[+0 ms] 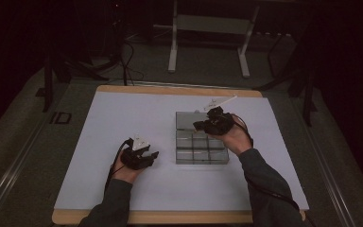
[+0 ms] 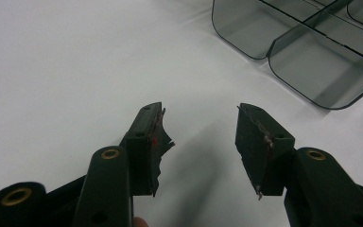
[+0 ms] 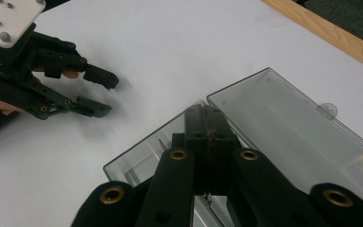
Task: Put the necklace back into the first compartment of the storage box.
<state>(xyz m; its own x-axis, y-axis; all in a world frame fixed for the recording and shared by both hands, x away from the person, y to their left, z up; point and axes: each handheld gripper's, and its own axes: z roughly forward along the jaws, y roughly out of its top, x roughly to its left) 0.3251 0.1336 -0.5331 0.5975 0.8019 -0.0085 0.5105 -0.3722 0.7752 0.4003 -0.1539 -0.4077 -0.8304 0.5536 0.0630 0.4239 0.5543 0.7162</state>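
Your right gripper point(image 3: 207, 137) hovers with its jaws pressed together, holding nothing, over the clear compartment box point(image 1: 201, 147), which sits toward the table's right edge with its lid point(image 3: 283, 123) open and lying flat. Push down and the light box may skid. Your left gripper point(image 2: 199, 142), jaws apart and empty, isn't bracing it.

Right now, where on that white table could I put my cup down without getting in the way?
The far left stretch of the white tabletop is bare, as is the near edge in front of the clear plastic box. It is crowded around the box, where the right hand-held gripper hovers, and beside the left hand-held gripper.
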